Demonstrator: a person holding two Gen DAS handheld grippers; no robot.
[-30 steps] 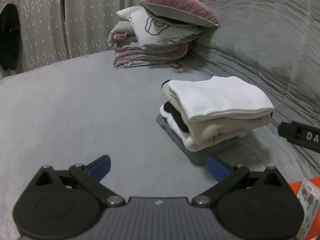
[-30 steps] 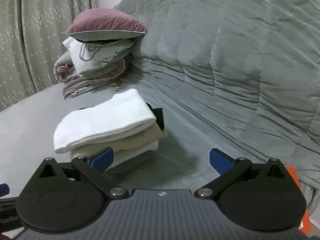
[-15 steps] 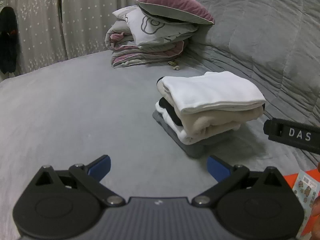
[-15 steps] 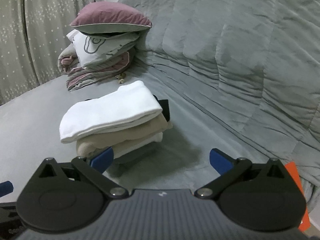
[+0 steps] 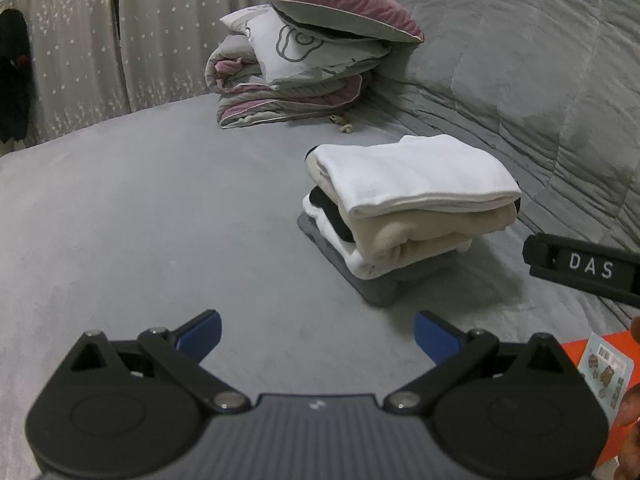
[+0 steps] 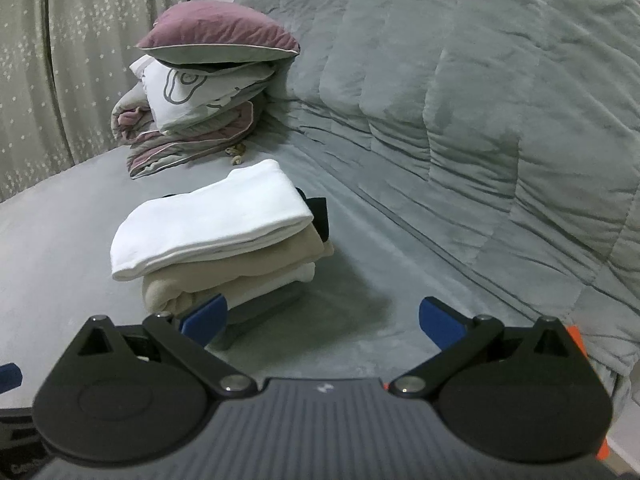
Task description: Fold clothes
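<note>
Both the left gripper (image 5: 316, 334) and right gripper (image 6: 322, 322) have drawn back from the stack of folded clothes (image 5: 408, 204) on the bed (image 5: 160, 220), jaws released and empty; this pile looks finished

A home bedroom, wide bed under a grey sheet (image 5: 160, 216), rumpled grey quilted comforter (image 6: 480, 100), mauve pillow (image 5: 344, 12) atop a printed pillow (image 5: 296, 56) and folded blanket (image 5: 280, 104), star-patterned curtains (image 5: 100, 40), stack of folded clothes (image 5: 408, 200)
</note>
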